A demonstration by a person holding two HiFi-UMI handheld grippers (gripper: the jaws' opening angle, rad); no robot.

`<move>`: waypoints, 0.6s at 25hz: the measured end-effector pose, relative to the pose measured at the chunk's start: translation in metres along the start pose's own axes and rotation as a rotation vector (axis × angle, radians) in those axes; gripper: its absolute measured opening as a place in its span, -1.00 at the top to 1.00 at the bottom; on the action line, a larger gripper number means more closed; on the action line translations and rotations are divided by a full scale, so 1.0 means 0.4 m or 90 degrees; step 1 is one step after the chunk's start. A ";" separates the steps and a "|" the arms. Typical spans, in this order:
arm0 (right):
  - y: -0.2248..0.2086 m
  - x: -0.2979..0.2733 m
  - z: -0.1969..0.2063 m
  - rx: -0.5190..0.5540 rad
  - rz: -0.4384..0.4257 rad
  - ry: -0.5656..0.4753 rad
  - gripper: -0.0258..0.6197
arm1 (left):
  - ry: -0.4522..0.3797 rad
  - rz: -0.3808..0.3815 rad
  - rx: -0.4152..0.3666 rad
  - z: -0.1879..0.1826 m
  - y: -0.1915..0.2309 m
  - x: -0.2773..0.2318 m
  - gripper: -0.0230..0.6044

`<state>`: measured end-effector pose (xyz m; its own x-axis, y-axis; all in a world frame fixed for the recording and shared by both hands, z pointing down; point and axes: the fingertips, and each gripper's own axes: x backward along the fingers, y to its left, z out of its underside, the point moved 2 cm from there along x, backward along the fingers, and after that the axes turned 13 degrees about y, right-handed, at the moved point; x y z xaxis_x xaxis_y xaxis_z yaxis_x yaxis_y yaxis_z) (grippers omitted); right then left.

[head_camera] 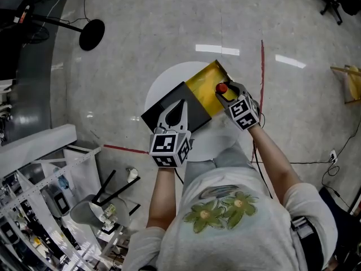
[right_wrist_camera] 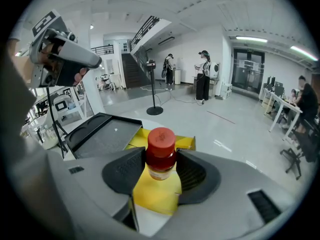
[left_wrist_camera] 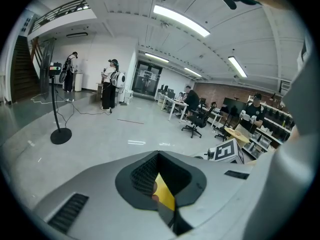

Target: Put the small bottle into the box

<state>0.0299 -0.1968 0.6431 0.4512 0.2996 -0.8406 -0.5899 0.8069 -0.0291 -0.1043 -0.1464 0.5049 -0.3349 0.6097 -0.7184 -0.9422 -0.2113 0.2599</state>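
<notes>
A small bottle (head_camera: 221, 88) with a red cap (right_wrist_camera: 161, 139) stands upright between the pads of my right gripper (head_camera: 227, 95), which is shut on it. It hangs over the near right part of the box's yellow inside (head_camera: 203, 85); the yellow floor (right_wrist_camera: 156, 191) shows right below it. The box's black lid (head_camera: 197, 116) lies opened out to the left (right_wrist_camera: 102, 134). My left gripper (head_camera: 179, 103) reaches over that lid, its jaws closed on a thin dark edge of the lid (left_wrist_camera: 167, 216), with yellow showing through the gap above.
The box sits on a small round white table (head_camera: 166, 81). A red tape line (head_camera: 262, 72) runs on the floor at right. A black stand base (head_camera: 92, 34) is at far left. Shelving and a stool (head_camera: 101, 208) crowd the lower left.
</notes>
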 end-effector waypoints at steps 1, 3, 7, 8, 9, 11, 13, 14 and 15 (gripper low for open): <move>0.000 -0.006 0.002 0.002 -0.001 0.004 0.30 | 0.001 -0.001 0.001 0.001 0.002 -0.001 0.92; 0.000 -0.019 0.007 0.005 -0.005 0.011 0.30 | 0.003 -0.004 0.003 0.004 0.006 -0.004 0.92; 0.001 -0.045 0.017 0.006 -0.014 0.020 0.30 | 0.006 -0.009 0.011 0.012 0.012 -0.010 0.92; 0.001 -0.049 0.019 0.009 -0.015 0.022 0.29 | 0.007 -0.010 0.012 0.014 0.013 -0.011 0.93; 0.002 -0.054 0.022 0.011 -0.017 0.025 0.30 | 0.008 -0.010 0.014 0.017 0.013 -0.012 0.93; 0.004 -0.064 0.027 0.013 -0.019 0.031 0.29 | 0.009 -0.012 0.017 0.022 0.016 -0.012 0.92; 0.005 -0.074 0.030 0.015 -0.021 0.037 0.29 | 0.010 -0.015 0.020 0.023 0.020 -0.012 0.92; 0.005 -0.078 0.030 0.016 -0.023 0.039 0.29 | 0.011 -0.016 0.021 0.023 0.022 -0.011 0.93; 0.004 -0.082 0.030 0.018 -0.024 0.041 0.29 | 0.011 -0.017 0.022 0.022 0.024 -0.012 0.93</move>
<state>0.0222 -0.1990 0.6773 0.4286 0.2364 -0.8720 -0.5544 0.8309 -0.0472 -0.1116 -0.1444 0.5166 -0.3102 0.6014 -0.7362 -0.9500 -0.1684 0.2628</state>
